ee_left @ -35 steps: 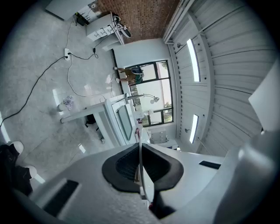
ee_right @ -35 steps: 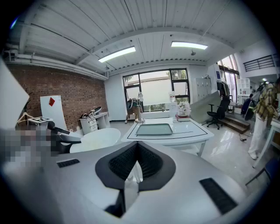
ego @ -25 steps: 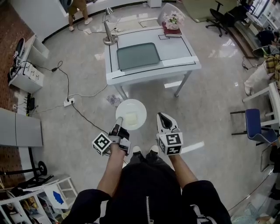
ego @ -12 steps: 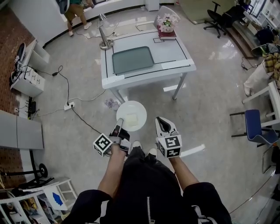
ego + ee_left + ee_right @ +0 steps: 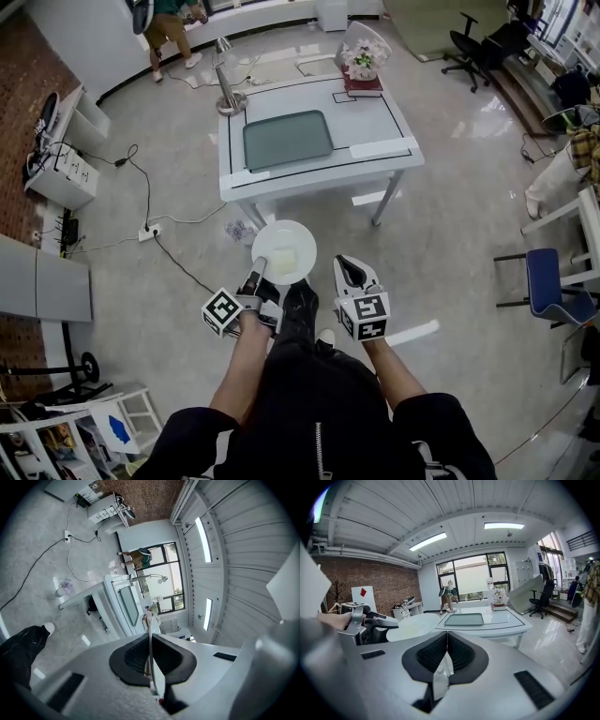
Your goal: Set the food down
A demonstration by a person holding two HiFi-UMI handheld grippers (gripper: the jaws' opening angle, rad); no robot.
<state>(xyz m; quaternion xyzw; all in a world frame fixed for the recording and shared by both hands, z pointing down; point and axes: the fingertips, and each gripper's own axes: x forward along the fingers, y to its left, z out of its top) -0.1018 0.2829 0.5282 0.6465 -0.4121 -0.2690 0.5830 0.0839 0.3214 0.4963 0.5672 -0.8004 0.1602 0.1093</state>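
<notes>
food [image 5: 284, 256] sits on plate [image 5: 302, 234] pinched by left claw [image 5: 255, 278]

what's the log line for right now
left tool: shut on plate rim | food: on plate | right tool: shut on white scrap | table: ahead, not reached

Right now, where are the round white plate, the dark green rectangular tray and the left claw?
round white plate [image 5: 300, 236]: head view, bare rim at its upper right.
dark green rectangular tray [image 5: 288, 140]: head view, middle of its bed.
left claw [image 5: 256, 279]: head view, tips clamped on the plate's near edge.
</notes>
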